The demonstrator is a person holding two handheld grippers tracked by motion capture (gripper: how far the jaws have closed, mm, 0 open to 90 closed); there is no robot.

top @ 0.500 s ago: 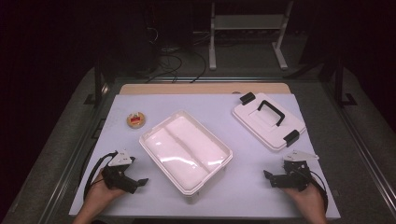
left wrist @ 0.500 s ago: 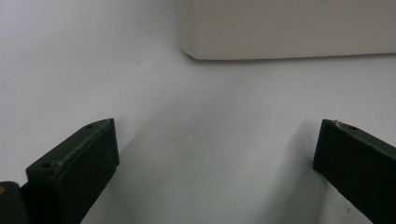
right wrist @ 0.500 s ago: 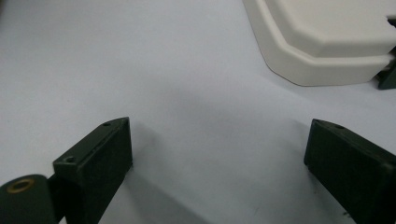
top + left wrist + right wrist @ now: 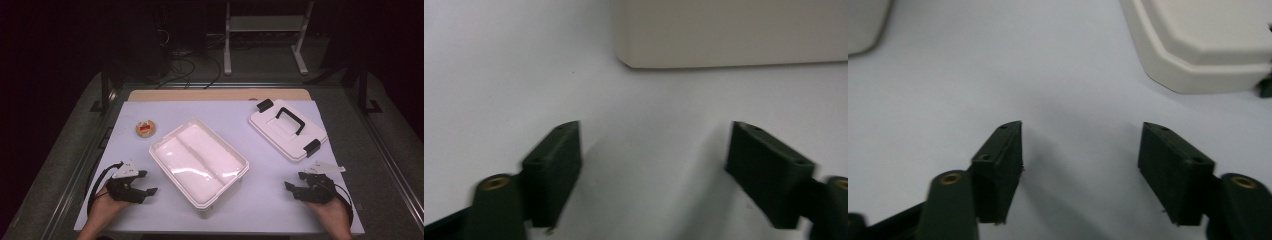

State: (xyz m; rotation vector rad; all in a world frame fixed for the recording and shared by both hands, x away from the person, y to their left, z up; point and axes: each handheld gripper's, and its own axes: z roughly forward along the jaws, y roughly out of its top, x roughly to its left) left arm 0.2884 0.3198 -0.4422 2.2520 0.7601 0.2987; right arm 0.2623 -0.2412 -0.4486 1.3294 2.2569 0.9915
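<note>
From the high view, you have both grippers resting low on the white mat at the near edge, one on each side of the open container. Your left gripper sits at the near left, its jaws spread and pointing right toward the container, with nothing between them. Your right gripper sits at the near right, jaws likewise apart and empty, pointing left. The container lies diagonally at the middle of the mat, a two-compartment white tray with nothing in it that I can make out. Its lid, with a black handle and black clips, lies flat at the far right, well apart from the container. A small round tin sits at the far left.

In the left gripper view, your jaws stand wide over bare mat — no pad touches anything — and a corner of the container lies ahead, apart from the tips.

In the right gripper view, the jaws are again well open and hold nothing; the lid's rim lies ahead to the right, and an edge of the container at the far left.

By my reading, the work has barely started: nothing is gripped, the lid is off, the container stands open. Whatever comes — likely lifting the lid onto the container — is all left to do.
</note>
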